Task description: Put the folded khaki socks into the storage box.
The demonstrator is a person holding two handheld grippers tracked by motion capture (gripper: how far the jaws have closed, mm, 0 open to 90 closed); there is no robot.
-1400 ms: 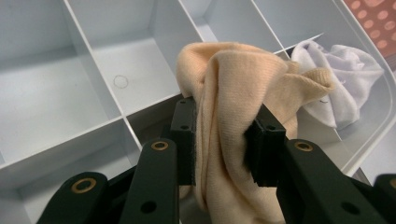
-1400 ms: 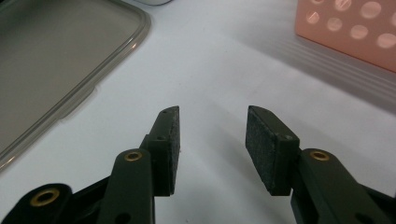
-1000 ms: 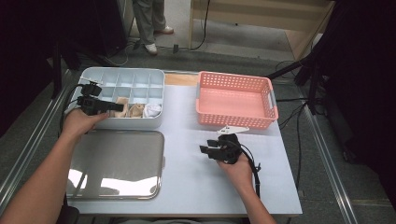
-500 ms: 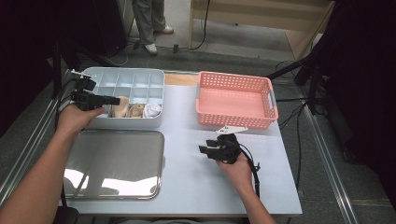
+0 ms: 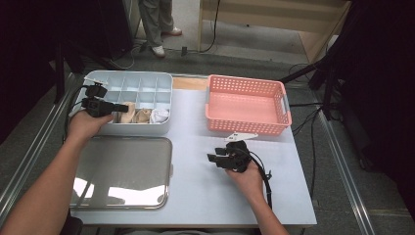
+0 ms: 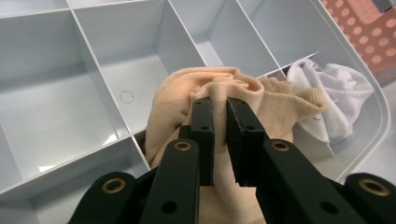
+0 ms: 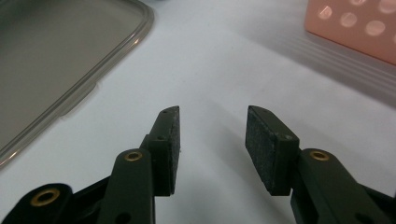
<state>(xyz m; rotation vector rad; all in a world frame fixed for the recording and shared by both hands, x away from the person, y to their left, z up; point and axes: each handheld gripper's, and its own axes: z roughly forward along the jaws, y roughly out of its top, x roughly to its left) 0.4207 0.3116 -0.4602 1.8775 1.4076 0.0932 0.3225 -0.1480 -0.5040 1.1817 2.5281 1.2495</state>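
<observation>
The left gripper (image 6: 219,105) has just been closing and now pinches the tan sock (image 6: 187,93) in the divided box (image 5: 142,88) — next, a lift. The right gripper (image 7: 212,123) waits, its 2 jaws wide.

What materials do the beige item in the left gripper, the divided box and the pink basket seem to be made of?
Beige item: soft knitted fabric, matte; it bunches in folds where the left gripper pinches it, probably a sock.
Divided box: smooth pale plastic, slightly glossy, with thin moulded walls.
Pink basket: plastic, it seems, with rows of moulded holes.
</observation>
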